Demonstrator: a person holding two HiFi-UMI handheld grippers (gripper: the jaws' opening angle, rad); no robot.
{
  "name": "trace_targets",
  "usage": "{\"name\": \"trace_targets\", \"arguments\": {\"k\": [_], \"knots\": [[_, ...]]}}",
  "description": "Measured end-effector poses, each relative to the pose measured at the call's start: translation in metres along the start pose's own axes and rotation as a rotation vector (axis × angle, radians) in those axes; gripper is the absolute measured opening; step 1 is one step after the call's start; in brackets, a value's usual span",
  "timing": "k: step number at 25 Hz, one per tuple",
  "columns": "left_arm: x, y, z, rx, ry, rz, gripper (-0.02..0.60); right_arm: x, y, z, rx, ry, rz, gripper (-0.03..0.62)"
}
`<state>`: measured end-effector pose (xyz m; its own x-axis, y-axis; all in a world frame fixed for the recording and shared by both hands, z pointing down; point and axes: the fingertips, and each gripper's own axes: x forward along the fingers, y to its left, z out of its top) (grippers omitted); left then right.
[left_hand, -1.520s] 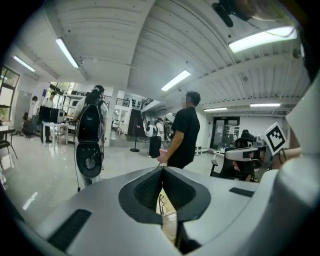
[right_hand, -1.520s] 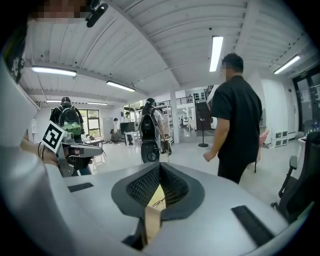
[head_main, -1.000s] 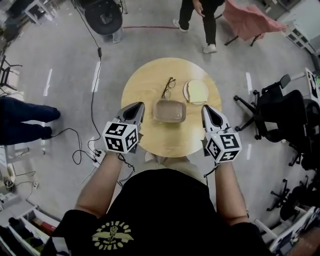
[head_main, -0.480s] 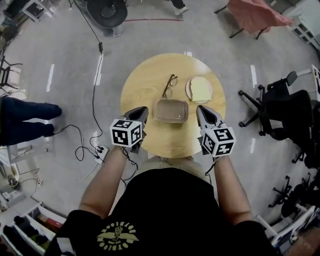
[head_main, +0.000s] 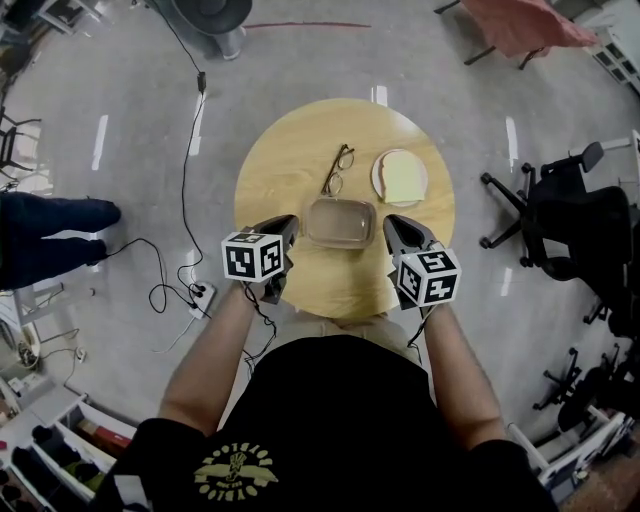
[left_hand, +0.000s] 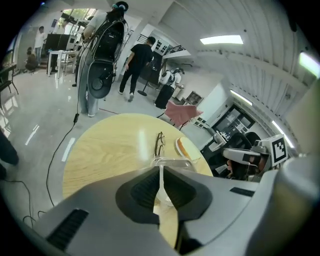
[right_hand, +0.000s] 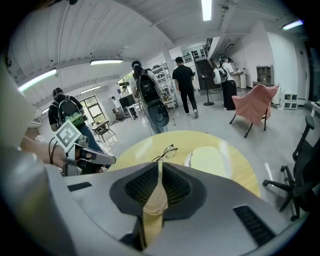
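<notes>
A round wooden table (head_main: 290, 160) carries a pair of glasses (head_main: 337, 170), a white plate with a slice of bread (head_main: 400, 177) and a clear plastic container (head_main: 340, 222). My left gripper (head_main: 287, 224) hovers just left of the container, jaws shut and empty. My right gripper (head_main: 391, 226) hovers just right of it, also shut and empty. The left gripper view has the gripper (left_hand: 161, 167) aimed at the container (left_hand: 172, 161), with the glasses (left_hand: 160, 143) and plate (left_hand: 186, 148) beyond. The right gripper view has the gripper (right_hand: 160, 165), the glasses (right_hand: 165, 152) and the plate (right_hand: 210, 159).
Black office chairs (head_main: 575, 215) stand to the right, and a pink chair (head_main: 525, 25) is at the far right. Cables and a power strip (head_main: 200, 295) lie on the floor to the left, near a person's legs (head_main: 50, 230). Several people (left_hand: 136, 65) stand far off.
Both gripper views have tipped down from the ceiling onto the table. The grippers have drawn inward beside the container. The person in black near the table has walked away.
</notes>
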<state>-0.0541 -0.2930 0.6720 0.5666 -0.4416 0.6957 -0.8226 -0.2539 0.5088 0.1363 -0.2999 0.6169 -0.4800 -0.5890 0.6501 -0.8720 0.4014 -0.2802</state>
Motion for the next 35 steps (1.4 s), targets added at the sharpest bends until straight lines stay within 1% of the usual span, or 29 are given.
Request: {"name": "trace_targets", "arguments": {"k": [1, 2, 3, 5, 7, 10, 13, 16, 19, 22, 24, 27, 32, 35], "knots": [[0.003, 0.0, -0.001, -0.001, 0.01, -0.002, 0.033, 0.003, -0.001, -0.004, 0.013, 0.015, 0.009, 0.053], [0.006, -0.001, -0.002, 0.0, 0.022, -0.005, 0.066, 0.006, -0.003, -0.009, 0.026, 0.031, 0.017, 0.071], [0.01, -0.001, -0.004, 0.001, 0.033, -0.007, 0.076, 0.009, -0.005, -0.014, 0.038, 0.046, 0.023, 0.075], [0.017, 0.002, -0.006, -0.001, 0.053, -0.007, 0.081, 0.015, -0.007, -0.023, 0.058, 0.071, 0.034, 0.081], [0.024, 0.005, -0.009, -0.004, 0.072, -0.004, 0.093, 0.021, -0.008, -0.03, 0.077, 0.095, 0.048, 0.102], [0.034, 0.008, -0.013, 0.0, 0.106, -0.005, 0.109, 0.026, -0.008, -0.037, 0.084, 0.121, 0.069, 0.112], [0.042, 0.01, -0.02, 0.002, 0.139, -0.009, 0.109, 0.028, -0.008, -0.041, 0.083, 0.135, 0.08, 0.114], [0.048, 0.014, -0.027, -0.012, 0.161, -0.009, 0.109, 0.031, -0.009, -0.045, 0.087, 0.154, 0.088, 0.114], [0.05, 0.015, -0.029, -0.03, 0.164, -0.01, 0.101, 0.032, -0.009, -0.048, 0.093, 0.171, 0.096, 0.114], [0.05, 0.016, -0.03, -0.059, 0.155, -0.021, 0.065, 0.034, -0.007, -0.053, 0.108, 0.184, 0.107, 0.114], [0.05, 0.016, -0.031, -0.072, 0.15, -0.027, 0.061, 0.035, -0.006, -0.057, 0.122, 0.194, 0.115, 0.114], [0.05, 0.017, -0.03, -0.08, 0.143, -0.033, 0.06, 0.039, -0.006, -0.062, 0.155, 0.202, 0.125, 0.117], [0.051, 0.016, -0.032, -0.09, 0.133, -0.035, 0.058, 0.049, -0.007, -0.071, 0.257, 0.21, 0.155, 0.117], [0.054, 0.016, -0.031, -0.083, 0.13, -0.033, 0.055, 0.054, -0.006, -0.072, 0.278, 0.212, 0.159, 0.096]]}}
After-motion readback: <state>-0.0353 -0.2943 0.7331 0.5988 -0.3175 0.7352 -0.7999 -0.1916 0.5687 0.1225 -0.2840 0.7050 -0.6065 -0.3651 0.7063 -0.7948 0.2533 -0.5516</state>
